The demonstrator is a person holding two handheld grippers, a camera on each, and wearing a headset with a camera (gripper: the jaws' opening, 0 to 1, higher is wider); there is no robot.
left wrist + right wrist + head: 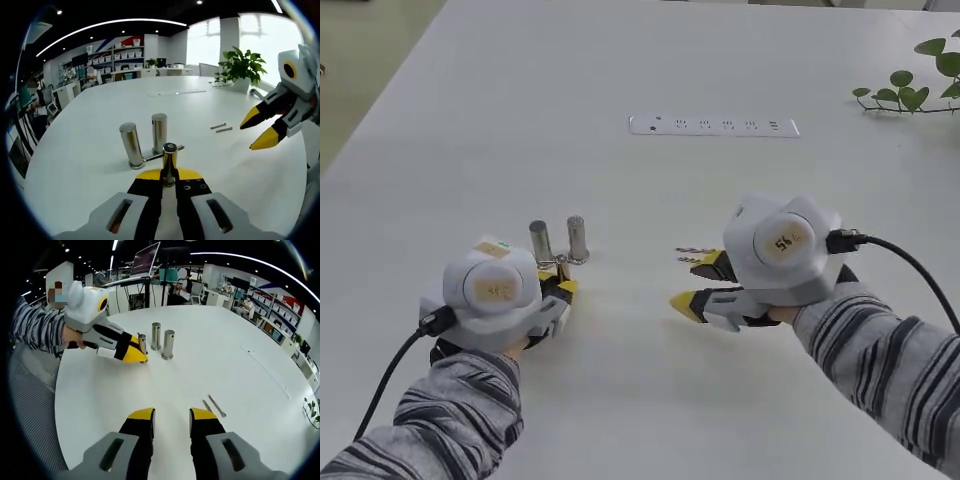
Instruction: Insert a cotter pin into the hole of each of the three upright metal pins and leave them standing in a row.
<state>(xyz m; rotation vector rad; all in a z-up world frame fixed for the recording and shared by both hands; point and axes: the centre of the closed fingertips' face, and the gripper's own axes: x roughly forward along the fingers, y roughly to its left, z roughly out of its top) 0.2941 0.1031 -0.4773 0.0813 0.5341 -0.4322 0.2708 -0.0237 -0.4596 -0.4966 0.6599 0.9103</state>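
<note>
Claw work starts on the left. My left claw (169, 177) is pinching one metal pin (169, 156), which stands straight up on the white table (650, 60). Just behind it stand two more, a left pin (131, 145) and a right pin (159, 131), close together. A thin cotter pin (152, 157) lies low among them. I cannot tell if it sits in a hole. Further right, two loose cotter pins (213, 405) lie side by side on the table, near my right claw (170, 421). Its jaws are spread apart and hold nothing. Far back lies a power strip (713, 125).
</note>
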